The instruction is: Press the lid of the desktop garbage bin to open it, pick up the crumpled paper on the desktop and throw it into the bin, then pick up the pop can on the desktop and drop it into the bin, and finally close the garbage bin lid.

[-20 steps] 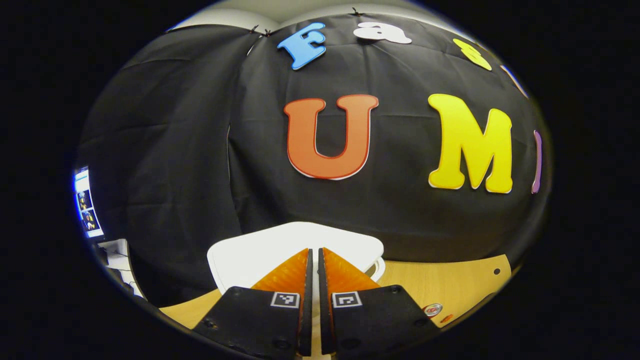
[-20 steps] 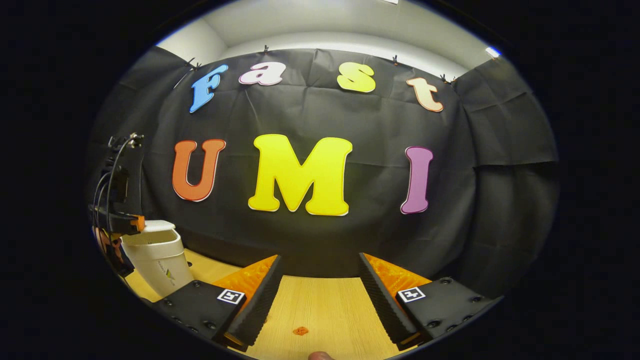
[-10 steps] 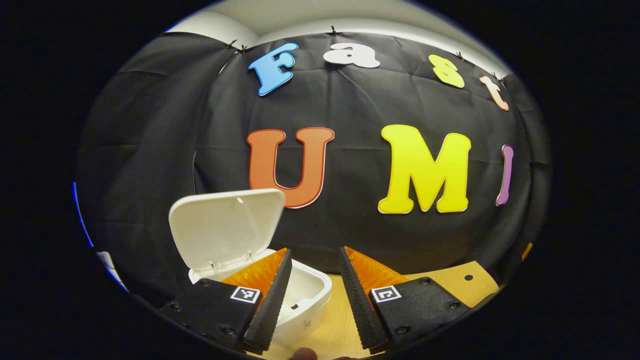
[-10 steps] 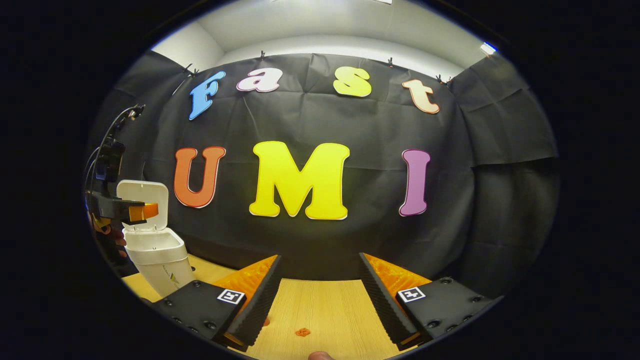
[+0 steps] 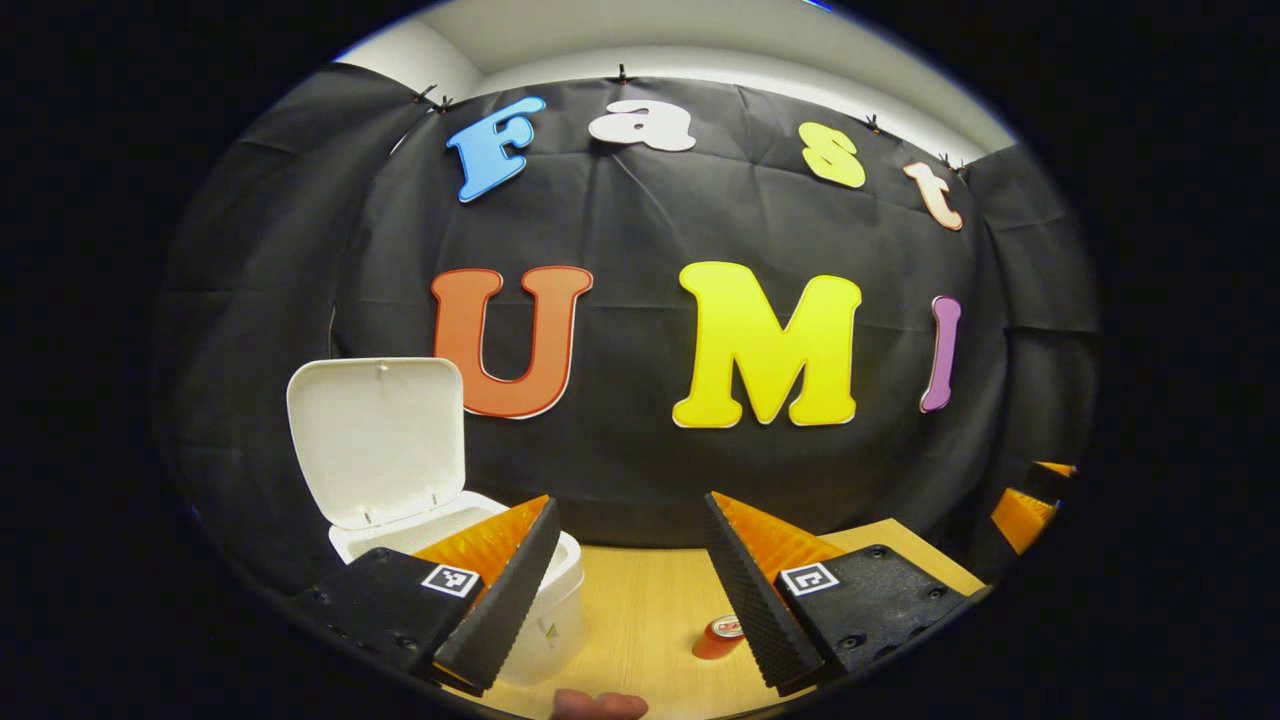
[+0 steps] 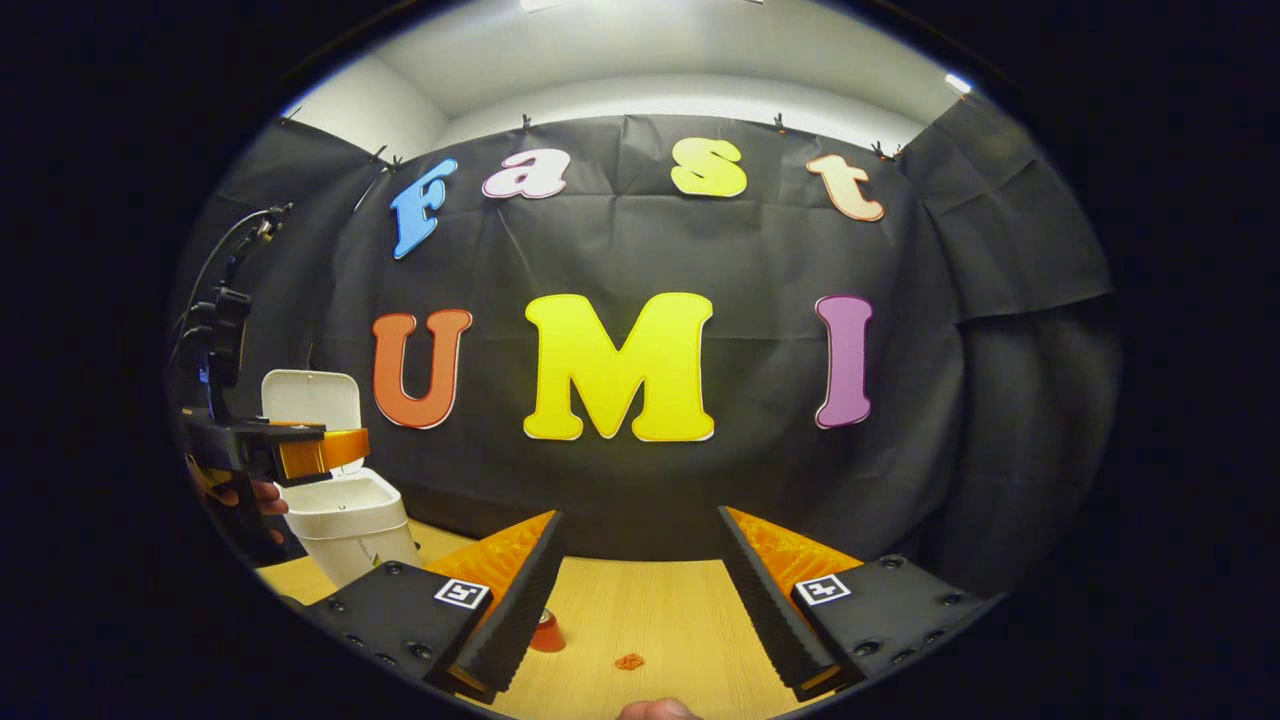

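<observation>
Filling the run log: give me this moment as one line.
lid: up | bin: open | left gripper: open, empty | right gripper: open, empty | can: on table

On the table (image 5: 640,610), the pop can (image 5: 717,637) stands right of the lid-up bin (image 5: 545,625).

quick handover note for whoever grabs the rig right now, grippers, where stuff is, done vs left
Left gripper: open, empty, beside the bin.
Right gripper: open, empty, above the wooden desktop.
White garbage bin: at the desk's left, lid standing upright, so the opening step is done.
Pop can: on the desktop between the two grippers, untouched.
Crumpled paper: I cannot make it out here.
Left: bin the paper, bin the can, close the lid.
</observation>
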`<state>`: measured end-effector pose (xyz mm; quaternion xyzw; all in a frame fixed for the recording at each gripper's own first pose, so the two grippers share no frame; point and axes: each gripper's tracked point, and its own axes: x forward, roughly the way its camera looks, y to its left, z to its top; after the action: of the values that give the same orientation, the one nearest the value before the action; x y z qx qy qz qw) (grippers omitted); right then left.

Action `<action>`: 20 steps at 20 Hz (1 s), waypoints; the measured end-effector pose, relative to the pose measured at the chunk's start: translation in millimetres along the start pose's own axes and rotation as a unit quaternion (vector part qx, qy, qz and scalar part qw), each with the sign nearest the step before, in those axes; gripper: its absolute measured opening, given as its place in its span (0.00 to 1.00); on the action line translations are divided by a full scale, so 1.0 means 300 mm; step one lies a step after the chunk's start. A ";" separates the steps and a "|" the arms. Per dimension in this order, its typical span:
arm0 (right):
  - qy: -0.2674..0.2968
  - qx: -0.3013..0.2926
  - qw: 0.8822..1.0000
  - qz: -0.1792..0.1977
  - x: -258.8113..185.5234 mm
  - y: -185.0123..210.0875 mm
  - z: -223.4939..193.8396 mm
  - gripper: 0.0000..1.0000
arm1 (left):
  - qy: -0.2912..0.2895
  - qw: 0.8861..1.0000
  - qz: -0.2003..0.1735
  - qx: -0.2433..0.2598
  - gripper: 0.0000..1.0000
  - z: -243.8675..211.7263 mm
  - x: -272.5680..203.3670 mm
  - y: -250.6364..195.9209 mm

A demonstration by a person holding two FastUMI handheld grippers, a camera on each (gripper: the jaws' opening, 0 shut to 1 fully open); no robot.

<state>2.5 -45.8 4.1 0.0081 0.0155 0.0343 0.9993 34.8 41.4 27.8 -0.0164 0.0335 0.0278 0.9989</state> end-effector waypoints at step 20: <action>0.140 -0.007 0.989 0.043 0.004 -0.047 -0.384 0.95 | 0.029 0.999 -0.034 0.011 0.93 -0.139 -0.170 -0.122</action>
<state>1.1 -58.0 -111.2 -0.0035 0.1543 0.0781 0.9849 -16.8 0.7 -9.2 -0.0071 0.0621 -0.0067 0.9980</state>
